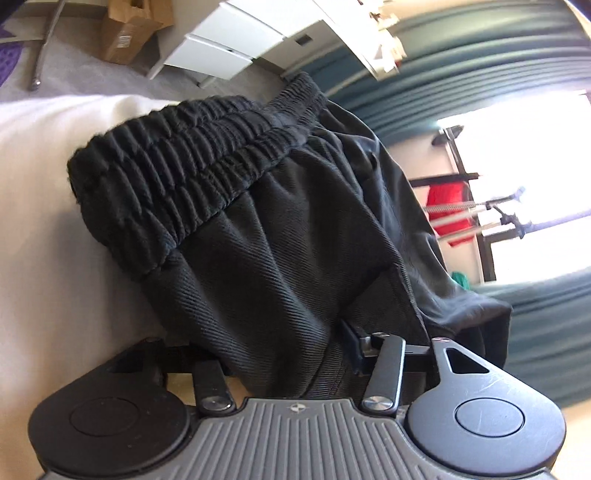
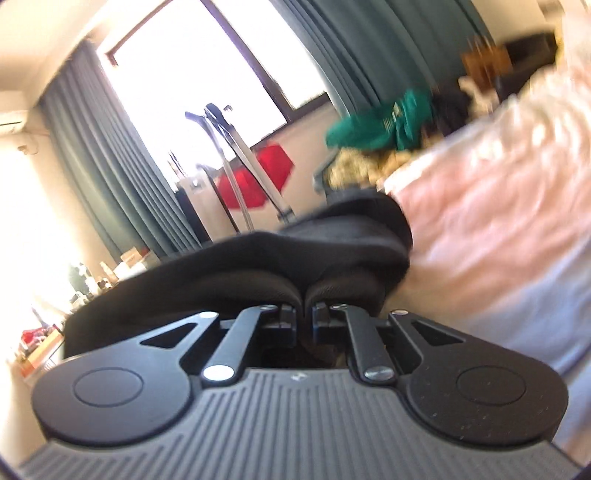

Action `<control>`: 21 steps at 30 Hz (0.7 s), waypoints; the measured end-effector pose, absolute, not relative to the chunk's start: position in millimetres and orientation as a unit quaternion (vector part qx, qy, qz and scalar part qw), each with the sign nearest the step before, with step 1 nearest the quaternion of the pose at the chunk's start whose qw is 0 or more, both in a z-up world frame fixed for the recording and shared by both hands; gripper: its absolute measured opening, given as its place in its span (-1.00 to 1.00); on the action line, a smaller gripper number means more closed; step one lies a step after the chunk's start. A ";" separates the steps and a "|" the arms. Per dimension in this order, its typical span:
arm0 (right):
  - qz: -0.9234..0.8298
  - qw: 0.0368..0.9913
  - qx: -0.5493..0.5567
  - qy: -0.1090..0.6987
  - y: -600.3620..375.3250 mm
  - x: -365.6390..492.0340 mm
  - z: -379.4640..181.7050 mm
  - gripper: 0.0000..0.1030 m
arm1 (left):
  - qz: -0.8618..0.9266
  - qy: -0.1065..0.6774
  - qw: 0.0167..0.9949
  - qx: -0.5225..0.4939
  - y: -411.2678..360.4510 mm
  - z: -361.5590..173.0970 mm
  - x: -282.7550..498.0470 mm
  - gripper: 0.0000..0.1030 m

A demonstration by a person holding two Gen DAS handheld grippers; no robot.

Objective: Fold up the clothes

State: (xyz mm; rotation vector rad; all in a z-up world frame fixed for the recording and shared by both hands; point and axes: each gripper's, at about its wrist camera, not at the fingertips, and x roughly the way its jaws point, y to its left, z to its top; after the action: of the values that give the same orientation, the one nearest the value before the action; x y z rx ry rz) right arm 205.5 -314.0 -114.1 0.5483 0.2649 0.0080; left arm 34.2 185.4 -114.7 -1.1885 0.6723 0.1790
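Black shorts (image 1: 280, 236) with a ribbed elastic waistband (image 1: 192, 162) fill the left wrist view, lying partly on a white bed surface (image 1: 44, 206). My left gripper (image 1: 280, 354) has its jaws spread wide. The cloth drapes over and between them and hides the fingertips. Only the base of the right finger (image 1: 354, 347) shows. In the blurred right wrist view, my right gripper (image 2: 305, 295) is shut on a fold of the black shorts (image 2: 295, 254), which bulges over both fingers and covers their tips.
Pink-and-white bedding (image 2: 498, 221) lies to the right. A green garment (image 2: 380, 122) sits on a pile beyond it. Teal curtains (image 2: 110, 155), a bright window, a metal stand (image 2: 236, 155) and something red (image 2: 258, 173) are behind. A white drawer unit (image 1: 236, 40) and cardboard box (image 1: 129, 29) stand on the floor.
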 end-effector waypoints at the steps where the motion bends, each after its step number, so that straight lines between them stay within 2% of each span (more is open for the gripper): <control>1: 0.003 0.958 0.260 0.122 -313.6 193.2 -105.4 -0.82 | 0.080 0.311 0.771 -0.550 187.4 -113.5 33.6 -0.11; 3: 0.001 0.963 0.249 0.102 -317.7 166.3 -88.4 -0.83 | 0.082 0.312 0.772 -0.548 189.2 -110.0 32.7 -0.18; 11: -0.034 0.968 0.246 0.046 -354.2 92.0 -33.6 -0.84 | 0.089 0.309 0.791 -0.521 188.5 -90.1 34.2 -0.18; 18: -0.050 0.994 0.092 -0.020 -336.1 81.0 3.1 -0.84 | 0.084 0.309 0.791 -0.522 185.5 -92.3 25.4 -0.15; 21: -0.068 0.996 0.056 0.009 -336.9 102.0 -13.2 -0.84 | 0.088 0.311 0.796 -0.512 182.9 -92.0 27.6 -0.11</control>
State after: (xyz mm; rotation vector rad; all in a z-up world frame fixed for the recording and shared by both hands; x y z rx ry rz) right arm 102.0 -336.9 -13.2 0.1127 0.0180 -0.1366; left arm 27.6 182.9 -92.0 -1.1008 0.6679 0.1892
